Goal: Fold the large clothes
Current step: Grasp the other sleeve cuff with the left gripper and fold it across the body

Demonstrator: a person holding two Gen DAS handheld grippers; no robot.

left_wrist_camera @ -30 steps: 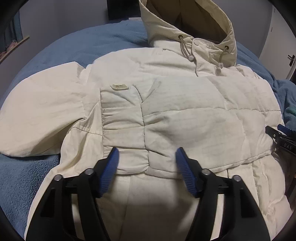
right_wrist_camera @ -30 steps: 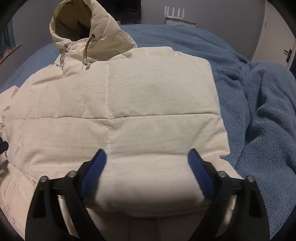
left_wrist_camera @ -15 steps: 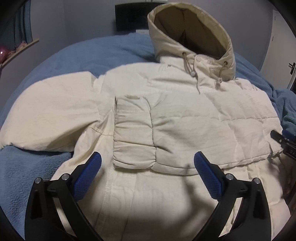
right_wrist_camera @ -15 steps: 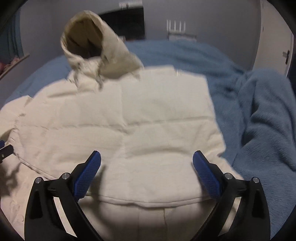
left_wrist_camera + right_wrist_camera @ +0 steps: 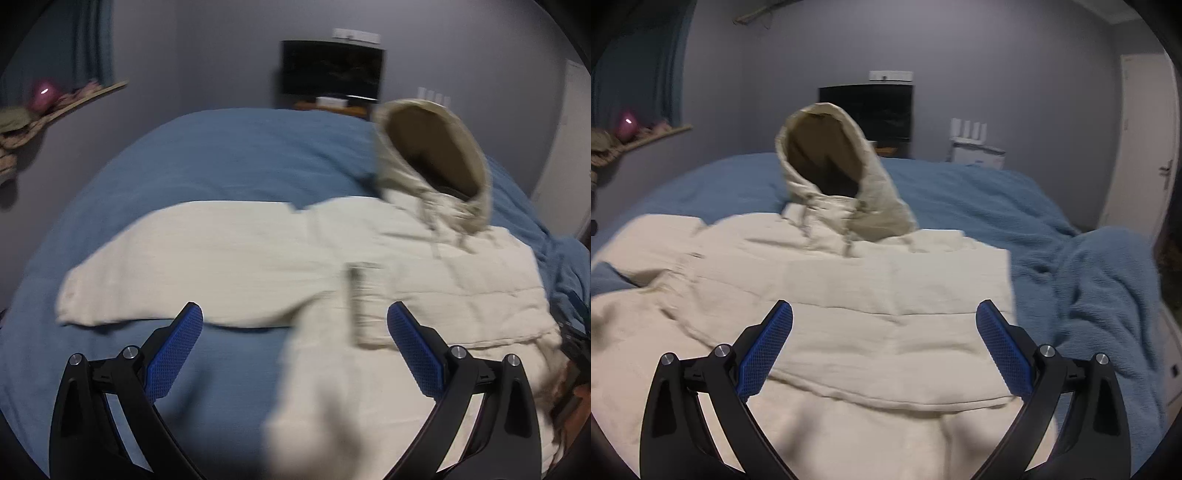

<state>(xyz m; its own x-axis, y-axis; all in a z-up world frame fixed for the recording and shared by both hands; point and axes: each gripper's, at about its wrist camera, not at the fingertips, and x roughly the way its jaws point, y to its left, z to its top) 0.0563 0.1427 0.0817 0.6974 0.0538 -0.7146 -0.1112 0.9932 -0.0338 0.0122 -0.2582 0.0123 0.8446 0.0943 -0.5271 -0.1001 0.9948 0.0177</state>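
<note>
A cream hooded puffer jacket (image 5: pixel 424 291) lies face up on a blue bed. Its right sleeve is folded across the chest (image 5: pixel 897 295). Its left sleeve (image 5: pixel 192 258) lies stretched out flat to the left. The hood (image 5: pixel 834 173) stands up at the far end. My left gripper (image 5: pixel 295 339) is open and empty, above the blanket and the jacket's side, below the stretched sleeve. My right gripper (image 5: pixel 884 339) is open and empty, above the folded sleeve on the chest. The right gripper also shows at the right edge of the left wrist view (image 5: pixel 576 343).
The blue blanket (image 5: pixel 221 158) covers the bed and is bunched up to the right of the jacket (image 5: pixel 1100 288). A dark screen (image 5: pixel 882 110) and a white unit (image 5: pixel 975 151) stand by the far wall. A shelf (image 5: pixel 55 107) with a pink object is on the left.
Both grippers opened wider and drew back and up from the jacket. The left wrist view swung left, so the stretched left sleeve now lies ahead of it.
</note>
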